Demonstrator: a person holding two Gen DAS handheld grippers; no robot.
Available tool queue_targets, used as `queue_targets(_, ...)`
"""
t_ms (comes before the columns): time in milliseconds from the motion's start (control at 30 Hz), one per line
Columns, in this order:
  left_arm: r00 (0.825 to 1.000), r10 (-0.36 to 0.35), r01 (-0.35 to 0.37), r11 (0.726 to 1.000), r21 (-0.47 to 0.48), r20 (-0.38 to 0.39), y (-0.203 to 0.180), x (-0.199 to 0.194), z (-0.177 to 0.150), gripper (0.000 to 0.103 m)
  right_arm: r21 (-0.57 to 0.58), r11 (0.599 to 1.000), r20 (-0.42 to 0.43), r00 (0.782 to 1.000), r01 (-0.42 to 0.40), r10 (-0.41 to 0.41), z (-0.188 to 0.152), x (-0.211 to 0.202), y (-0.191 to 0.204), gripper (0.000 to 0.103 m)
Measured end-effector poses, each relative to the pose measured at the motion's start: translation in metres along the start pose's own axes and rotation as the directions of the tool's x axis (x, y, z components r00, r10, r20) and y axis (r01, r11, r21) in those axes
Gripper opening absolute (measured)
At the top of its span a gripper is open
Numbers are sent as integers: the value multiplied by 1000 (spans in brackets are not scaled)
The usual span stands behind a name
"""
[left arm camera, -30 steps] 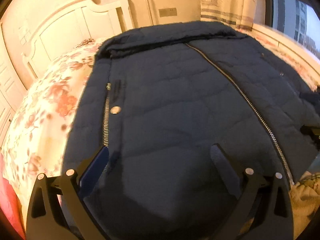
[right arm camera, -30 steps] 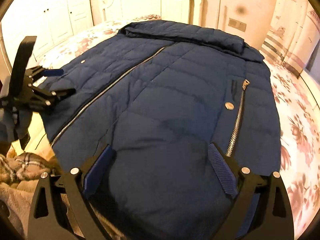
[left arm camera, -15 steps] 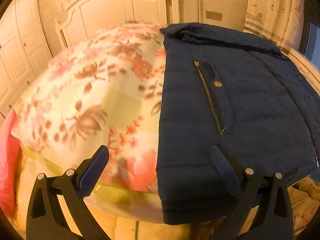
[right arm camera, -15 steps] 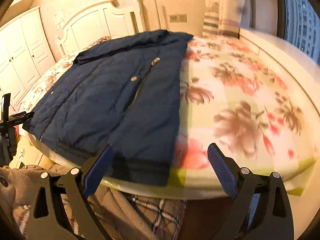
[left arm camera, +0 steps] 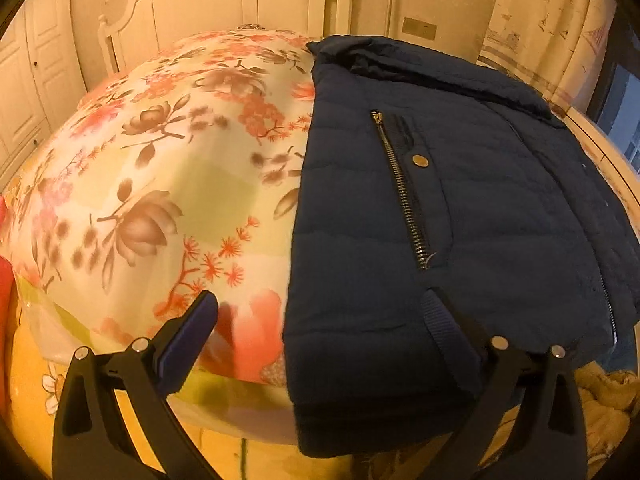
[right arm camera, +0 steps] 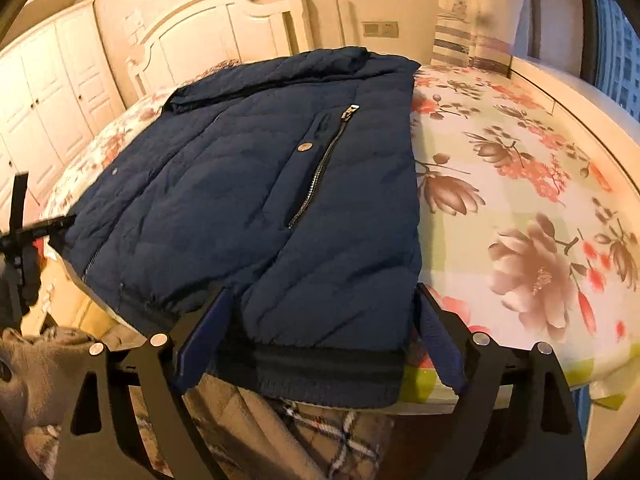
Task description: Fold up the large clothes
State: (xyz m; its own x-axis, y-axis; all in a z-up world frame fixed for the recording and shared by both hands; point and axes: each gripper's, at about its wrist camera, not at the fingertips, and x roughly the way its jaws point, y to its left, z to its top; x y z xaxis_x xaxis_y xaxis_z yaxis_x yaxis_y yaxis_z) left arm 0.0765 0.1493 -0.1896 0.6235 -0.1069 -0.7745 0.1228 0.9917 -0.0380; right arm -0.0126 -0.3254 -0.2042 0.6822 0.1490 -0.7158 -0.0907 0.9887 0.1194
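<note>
Bed [left arm camera: 132, 184]: jacket [left arm camera: 460, 216] flat, hem at foot edge. Left hand-held gripper [left arm camera: 320, 332] and right hand-held gripper [right arm camera: 320, 328] wide open, empty, straddling hem corners.

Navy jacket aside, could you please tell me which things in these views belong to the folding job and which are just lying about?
Part of the job:
- navy puffer jacket, spread on the bed
- left hand-held gripper, open
- right hand-held gripper, open, at the jacket's hem

Just lying about:
- floral bedspread
- white headboard
- plaid blanket
- wardrobe
- striped curtain
</note>
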Motion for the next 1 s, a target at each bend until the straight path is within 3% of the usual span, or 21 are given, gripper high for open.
queue_targets(33,1000,-12,12,1000,15,9,-5,-2,0,84,-7,1000,3,1000,-7,7,0,0,3,83)
queue_targets(67,999,-40,39,999,32,16,-12,-5,0,66,-13,1000,11,1000,1,-1,0,1,6,82)
queue_targets(100,999,-41,40,998,43,18,-17,-6,0,60,-16,1000,18,1000,-4,4,0,1,7,79)
queue_targets(167,1000,2,-4,997,76,28,-25,-5,0,60,-22,1000,36,999,-10,11,0,3,9,73)
queue_targets(233,999,9,-12,998,61,35,-22,-3,1,70,-13,1000,51,998,-24,25,1,4,6,72)
queue_targets(267,999,41,-43,998,37,35,-17,1,1,88,-8,999,52,998,-32,33,1,4,5,72)
queue_targets(300,998,53,-54,998,22,28,-12,4,1,97,-6,999,45,998,-38,38,2,4,4,72)
queue_targets(367,1000,8,-9,1000,-22,-5,-3,5,2,96,-5,999,29,999,-40,40,3,4,3,73)
queue_targets(433,1000,-7,7,1000,7,-10,-6,1,0,88,-23,999,9,999,-32,32,2,2,5,76)
queue_targets(500,1000,-29,29,998,61,-6,-14,-5,-2,70,-24,999,-8,999,-39,39,2,2,4,80)
queue_targets(567,1000,-20,20,998,62,-5,-16,-4,-2,71,-27,999,-9,999,-45,45,1,2,4,83)
queue_targets(700,1000,5,-5,1000,22,12,-11,1,-1,86,-28,999,4,999,-33,33,1,4,7,84)
queue_targets(767,1000,5,-6,1000,19,11,-9,3,0,87,-28,999,15,1000,-25,26,2,4,8,81)
queue_targets(833,1000,-7,7,999,33,12,-11,1,1,79,-35,999,28,999,-16,17,2,4,9,67)
queue_targets(900,998,-52,50,996,76,25,-22,-5,0,46,-37,999,52,998,-32,34,2,2,11,61)
queue_targets(933,999,-41,37,995,98,33,-29,-6,-1,40,-45,998,66,997,-34,37,1,0,12,55)
queue_targets(1000,998,-43,37,993,112,48,-38,-9,-1,20,-48,997,96,993,-59,63,3,-6,15,45)
